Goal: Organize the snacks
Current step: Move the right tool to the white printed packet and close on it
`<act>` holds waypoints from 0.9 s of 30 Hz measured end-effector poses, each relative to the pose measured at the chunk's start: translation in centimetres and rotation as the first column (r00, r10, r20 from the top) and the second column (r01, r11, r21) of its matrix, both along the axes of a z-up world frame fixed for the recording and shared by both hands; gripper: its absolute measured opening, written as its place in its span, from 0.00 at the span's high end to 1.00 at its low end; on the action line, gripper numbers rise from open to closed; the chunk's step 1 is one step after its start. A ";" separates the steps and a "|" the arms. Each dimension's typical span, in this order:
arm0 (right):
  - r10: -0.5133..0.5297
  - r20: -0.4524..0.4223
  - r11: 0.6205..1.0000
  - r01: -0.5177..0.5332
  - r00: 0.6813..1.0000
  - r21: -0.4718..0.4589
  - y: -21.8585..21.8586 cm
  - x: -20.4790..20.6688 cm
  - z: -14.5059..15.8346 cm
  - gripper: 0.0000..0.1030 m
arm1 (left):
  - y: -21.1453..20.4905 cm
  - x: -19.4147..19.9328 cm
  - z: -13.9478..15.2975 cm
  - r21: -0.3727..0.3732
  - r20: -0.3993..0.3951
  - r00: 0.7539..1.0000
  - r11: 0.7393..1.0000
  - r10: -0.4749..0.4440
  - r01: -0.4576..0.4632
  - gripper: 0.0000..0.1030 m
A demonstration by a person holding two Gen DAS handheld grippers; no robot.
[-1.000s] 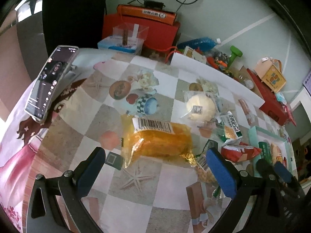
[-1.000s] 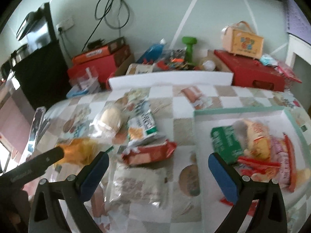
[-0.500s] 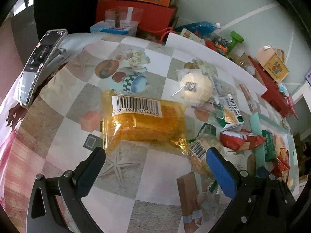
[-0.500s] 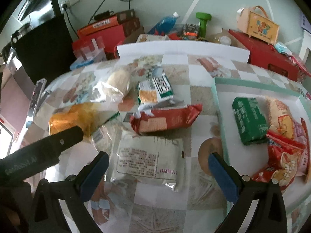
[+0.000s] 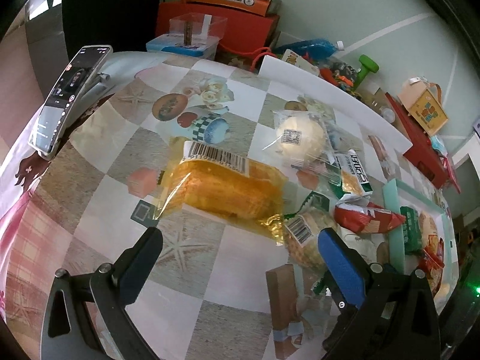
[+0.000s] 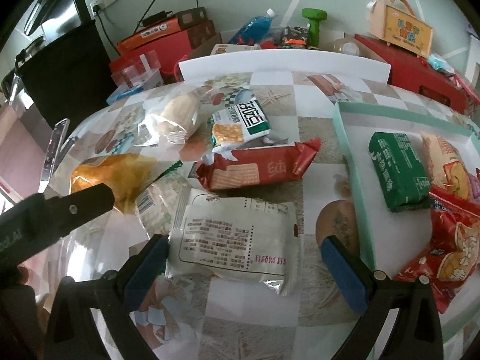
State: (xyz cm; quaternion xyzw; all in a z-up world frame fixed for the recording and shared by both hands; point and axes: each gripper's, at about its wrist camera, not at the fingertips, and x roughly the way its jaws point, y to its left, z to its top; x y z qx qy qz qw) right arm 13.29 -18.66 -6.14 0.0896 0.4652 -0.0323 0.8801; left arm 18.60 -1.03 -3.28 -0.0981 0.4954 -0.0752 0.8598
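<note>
An orange cake pack [image 5: 231,189] with a barcode lies on the patterned tablecloth, just beyond my open left gripper [image 5: 240,258]. A round bun in clear wrap [image 5: 300,138] and a green-and-white cracker pack [image 5: 354,174] lie further back. In the right wrist view a white snack pack [image 6: 237,234] lies flat between the wide-open fingers of my right gripper [image 6: 243,261]. A red biscuit pack [image 6: 255,168] sits beyond it. The mint-edged tray [image 6: 348,138] at right holds a green pack [image 6: 399,171] and red packs [image 6: 450,240]. The left gripper's dark finger [image 6: 75,207] shows at left.
A phone on a stand [image 5: 69,99] sits at the table's left edge. Red boxes [image 5: 216,21], a clear plastic box [image 5: 189,36], a blue bottle [image 6: 255,27], a green dumbbell [image 6: 315,21] and a small house-shaped box [image 6: 402,30] crowd the far side behind a white board [image 6: 282,66].
Both grippers have come lower and closer to the table. The orange pack looms larger ahead of the left gripper; the white pack now lies between the right gripper's fingers.
</note>
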 end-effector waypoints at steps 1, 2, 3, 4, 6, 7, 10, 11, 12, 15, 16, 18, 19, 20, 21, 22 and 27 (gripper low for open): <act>0.001 -0.002 1.000 -0.001 1.000 -0.006 0.0 0.0 0.0 0.01 | -0.1 0.0 0.0 0.001 0.001 1.000 1.000 -0.002 0.002 0.00; 0.004 -0.004 1.000 -0.004 1.000 -0.010 0.0 0.0 0.0 0.01 | -0.2 -0.1 0.0 0.002 0.002 1.000 1.000 -0.002 0.002 0.00; 0.006 -0.005 1.000 -0.006 1.000 -0.010 0.0 0.0 0.0 0.01 | -0.2 -0.1 0.0 0.003 0.002 1.000 1.000 -0.002 0.002 0.00; 0.007 -0.005 1.000 -0.007 1.000 -0.011 0.0 -0.1 0.0 0.01 | -0.3 -0.1 0.0 0.003 0.002 1.000 1.000 -0.002 0.002 0.00; 0.008 -0.005 1.000 -0.008 1.000 -0.014 0.0 -0.1 0.0 0.02 | -0.3 -0.1 0.1 0.003 0.003 1.000 1.000 0.000 0.000 0.00; 0.008 -0.004 1.000 -0.008 1.000 -0.016 0.0 -0.1 0.0 0.02 | -0.3 -0.1 0.0 0.004 0.003 1.000 1.000 0.001 -0.001 0.00; 0.008 0.000 1.000 -0.008 1.000 -0.029 0.2 0.0 -0.1 0.02 | -0.3 -0.1 -0.1 0.001 -0.005 1.000 1.000 0.006 -0.006 0.00; 0.010 0.000 0.999 -0.010 1.000 -0.044 0.3 0.0 -0.2 0.03 | -0.3 0.0 -0.2 -0.001 -0.008 1.000 1.000 0.008 -0.008 0.00; 0.013 -0.001 0.998 -0.013 1.000 -0.056 0.4 0.1 -0.2 0.03 | -0.2 0.0 -0.2 -0.002 -0.010 1.000 1.000 0.010 -0.010 0.00; 0.020 0.006 0.997 -0.019 1.000 -0.071 0.6 0.1 -0.3 0.03 | -0.1 0.0 -0.3 -0.005 -0.010 1.000 1.000 0.015 -0.015 0.00; 0.020 0.007 0.997 -0.019 1.000 -0.069 0.5 0.1 -0.3 0.03 | 0.0 0.0 -0.2 -0.006 -0.010 1.000 1.000 0.017 -0.017 0.00; 0.022 0.009 0.997 -0.021 1.000 -0.069 0.5 0.1 -0.3 0.03 | 0.0 0.0 -0.2 -0.008 -0.010 1.000 1.000 0.019 -0.019 0.00; 0.024 0.009 0.997 -0.023 1.000 -0.072 0.5 0.1 -0.3 0.03 | 0.0 -0.1 -0.2 -0.009 -0.009 1.000 1.000 0.019 -0.019 0.00; 0.025 0.010 0.997 -0.024 1.000 -0.072 0.5 0.1 -0.3 0.03 | 0.0 -0.1 -0.2 -0.009 -0.009 1.000 1.000 0.018 -0.018 0.00; 0.026 0.009 0.997 -0.025 1.000 -0.069 0.5 0.1 -0.2 0.03 | 0.0 -0.1 -0.1 -0.009 -0.008 1.000 1.000 0.018 -0.018 0.00; 0.027 0.011 0.998 -0.026 1.000 -0.065 0.5 0.1 -0.2 0.04 | 0.0 -0.1 -0.1 -0.010 -0.006 1.000 1.000 0.019 -0.019 0.00; 0.022 0.012 0.998 -0.021 1.000 -0.061 0.3 0.0 -0.1 0.17 | 0.0 -0.2 0.1 -0.010 -0.003 1.000 1.000 0.020 -0.020 0.00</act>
